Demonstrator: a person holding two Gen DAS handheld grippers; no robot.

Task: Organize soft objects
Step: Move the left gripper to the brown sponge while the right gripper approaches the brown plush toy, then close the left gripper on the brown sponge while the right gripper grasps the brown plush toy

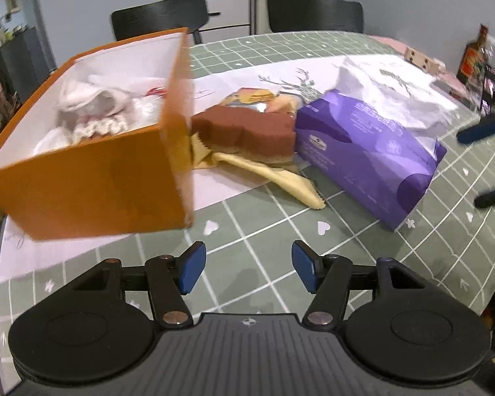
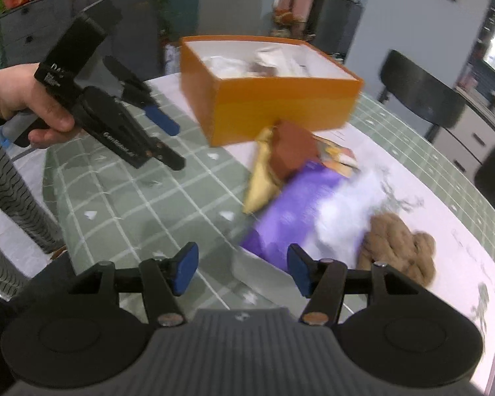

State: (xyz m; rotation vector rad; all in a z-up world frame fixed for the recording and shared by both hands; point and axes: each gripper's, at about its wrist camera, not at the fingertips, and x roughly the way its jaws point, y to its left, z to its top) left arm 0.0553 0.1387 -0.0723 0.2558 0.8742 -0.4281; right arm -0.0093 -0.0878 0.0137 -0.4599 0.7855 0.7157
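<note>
Both the left hand-held gripper (image 1: 247, 269) and right hand-held gripper (image 2: 242, 272) hang released and empty above the green checked worktop (image 1: 264, 231), where the brown sponge block (image 1: 247, 130) lies between the orange cardboard box (image 1: 92, 178) and purple tissue pack (image 1: 366, 158).

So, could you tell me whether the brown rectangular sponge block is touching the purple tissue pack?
Touching: the left wrist view shows the brown sponge block butted against the purple tissue pack.

brown sponge (image 1: 247, 128) on yellow cloth (image 1: 290, 181), beside orange box (image 1: 92, 181).
</note>
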